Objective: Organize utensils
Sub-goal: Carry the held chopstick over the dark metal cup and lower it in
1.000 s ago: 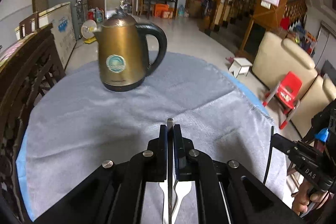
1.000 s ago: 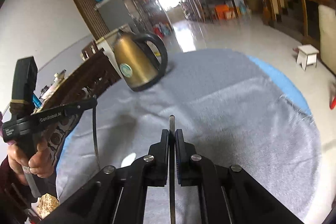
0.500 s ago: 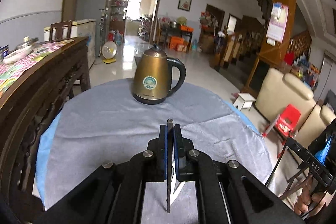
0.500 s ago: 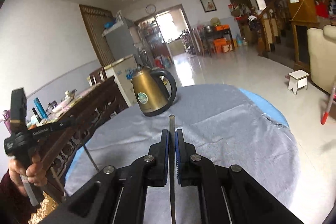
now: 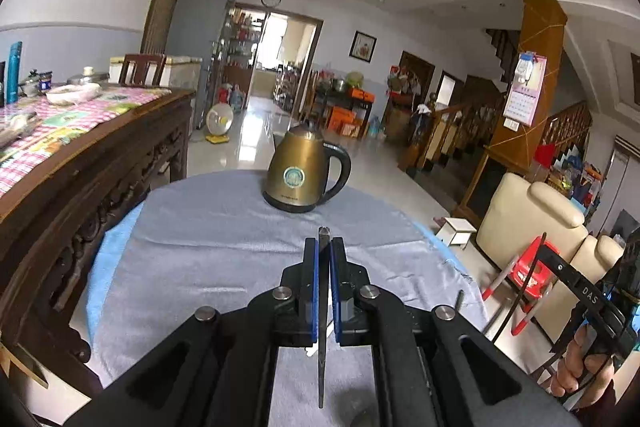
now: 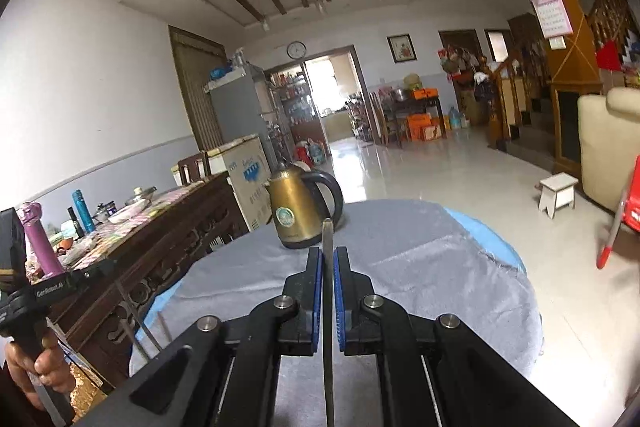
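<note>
**Steel in both grips, high over the desk**

Blue-padded fingers on the left gripper [image 5: 323, 251] are clamped tight on a thin metal utensil [image 5: 321, 347], held edge-on above the grey cloth [image 5: 208, 259]. Right gripper [image 6: 328, 259], same story: fingers pinched onto a second utensil [image 6: 328, 327]. Brass kettle [image 5: 302, 173] stands at the desk's [image 5: 116, 227] far edge, well clear of both.

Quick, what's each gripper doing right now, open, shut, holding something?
Left gripper: shut on a fork.
Right gripper: shut on a thin metal utensil; which kind cannot be told.
</note>
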Motion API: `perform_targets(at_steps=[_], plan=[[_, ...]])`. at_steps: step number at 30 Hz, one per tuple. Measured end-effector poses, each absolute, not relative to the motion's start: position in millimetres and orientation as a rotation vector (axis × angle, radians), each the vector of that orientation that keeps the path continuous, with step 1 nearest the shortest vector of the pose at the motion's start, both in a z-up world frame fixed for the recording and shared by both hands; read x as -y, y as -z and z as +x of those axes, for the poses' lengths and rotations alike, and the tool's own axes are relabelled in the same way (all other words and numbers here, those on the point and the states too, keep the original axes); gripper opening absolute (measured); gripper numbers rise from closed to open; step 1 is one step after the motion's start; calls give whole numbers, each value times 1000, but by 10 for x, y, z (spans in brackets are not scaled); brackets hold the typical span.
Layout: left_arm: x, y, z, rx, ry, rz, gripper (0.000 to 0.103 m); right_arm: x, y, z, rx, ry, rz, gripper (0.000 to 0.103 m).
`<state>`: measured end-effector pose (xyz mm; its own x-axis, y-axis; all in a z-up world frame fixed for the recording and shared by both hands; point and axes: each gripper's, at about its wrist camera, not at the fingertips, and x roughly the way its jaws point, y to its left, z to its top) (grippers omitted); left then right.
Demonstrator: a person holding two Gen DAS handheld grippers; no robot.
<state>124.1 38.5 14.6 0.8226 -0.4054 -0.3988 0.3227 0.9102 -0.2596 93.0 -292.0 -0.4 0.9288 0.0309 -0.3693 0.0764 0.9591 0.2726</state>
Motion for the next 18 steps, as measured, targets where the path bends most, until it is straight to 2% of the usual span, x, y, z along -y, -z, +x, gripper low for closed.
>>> perform_targets(at_steps=[18], plan=[[-528,-462,655,-362,398,-205,5,2528,-465,550,-259,-30,210,6]])
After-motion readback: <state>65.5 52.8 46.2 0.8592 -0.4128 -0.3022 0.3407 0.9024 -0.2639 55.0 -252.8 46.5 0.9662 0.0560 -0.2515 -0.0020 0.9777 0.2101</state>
